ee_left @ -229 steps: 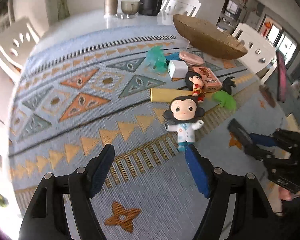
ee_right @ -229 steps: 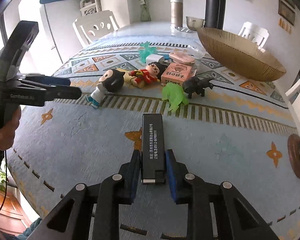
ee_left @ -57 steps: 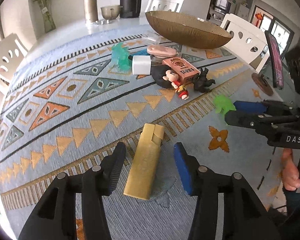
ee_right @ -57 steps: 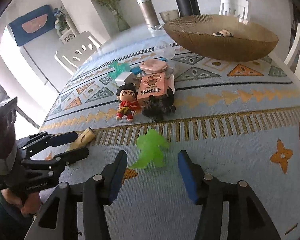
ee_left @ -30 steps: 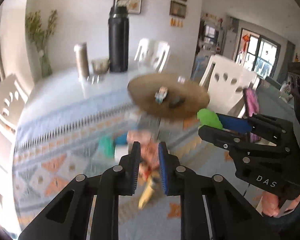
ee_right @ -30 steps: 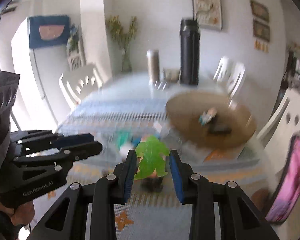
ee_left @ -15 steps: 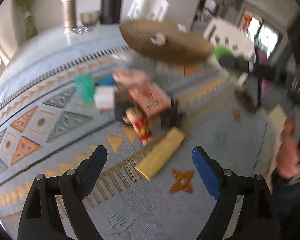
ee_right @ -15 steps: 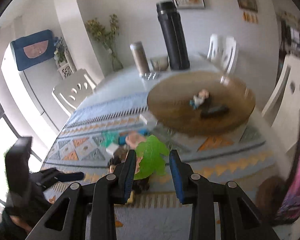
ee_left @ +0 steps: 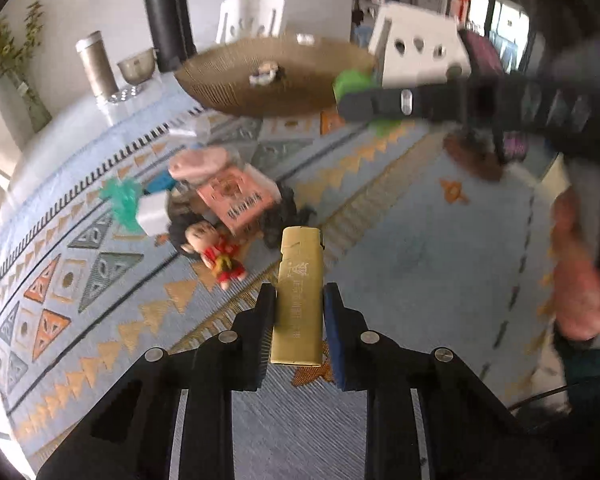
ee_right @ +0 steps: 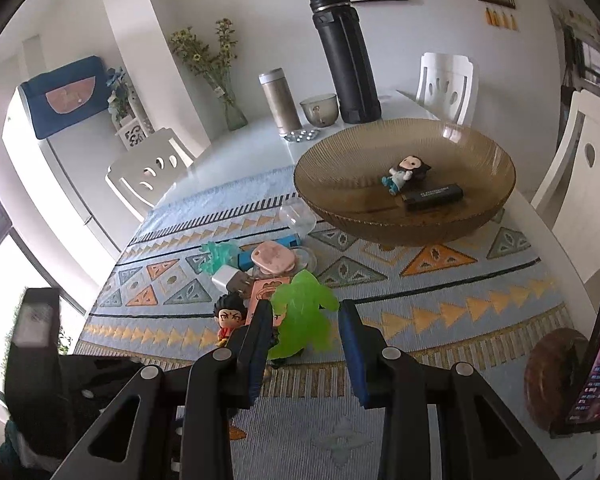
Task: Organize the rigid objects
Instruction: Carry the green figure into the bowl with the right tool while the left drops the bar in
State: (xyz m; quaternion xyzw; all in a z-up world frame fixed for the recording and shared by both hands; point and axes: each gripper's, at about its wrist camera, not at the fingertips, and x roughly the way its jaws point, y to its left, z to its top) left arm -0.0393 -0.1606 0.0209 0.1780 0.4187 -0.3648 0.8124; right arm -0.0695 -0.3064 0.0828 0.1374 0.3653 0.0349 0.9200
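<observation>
Left gripper [ee_left: 299, 312] clamped on gold lighter [ee_left: 298, 296], right gripper [ee_right: 305, 324] gripping green figurine [ee_right: 302, 314], both short of amber glass bowl [ee_right: 404, 224] holding doll [ee_right: 405, 174] and black lighter [ee_right: 434, 196]

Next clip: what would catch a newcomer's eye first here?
The translucent bright green toy figure between the right tongs, raised in front of the ribbed amber glass bowl, which already holds a small doll and a black lighter. Then the gold rectangular lighter clamped in the left tongs above the patterned blue tablecloth.
</observation>
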